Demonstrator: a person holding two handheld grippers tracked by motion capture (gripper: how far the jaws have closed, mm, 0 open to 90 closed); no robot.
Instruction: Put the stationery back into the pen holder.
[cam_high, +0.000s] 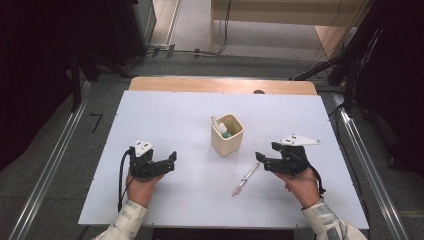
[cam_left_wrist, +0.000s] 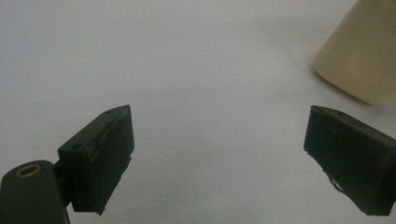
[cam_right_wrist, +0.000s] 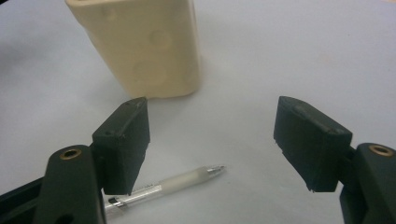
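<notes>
1. The table (cam_high: 165, 115) had a smooth, matt white top, with a strip of pale wood at its far edge.
2. The cup (cam_right_wrist: 140, 44) ahead of the right gripper's (cam_right_wrist: 212, 140) jaws looked like matt cream plastic, faintly dimpled.
3. The pen (cam_right_wrist: 180, 182), lying between those jaws, had a frosted clear plastic barrel and a shiny metal tip.
4. Both the right gripper and the left gripper (cam_left_wrist: 219, 154) were matt black plastic, with small brass-coloured rings at the jaw bases.

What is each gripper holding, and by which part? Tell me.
Nothing. The left gripper and the right gripper are both open and empty; the pen lies on the table under the right one.
</notes>
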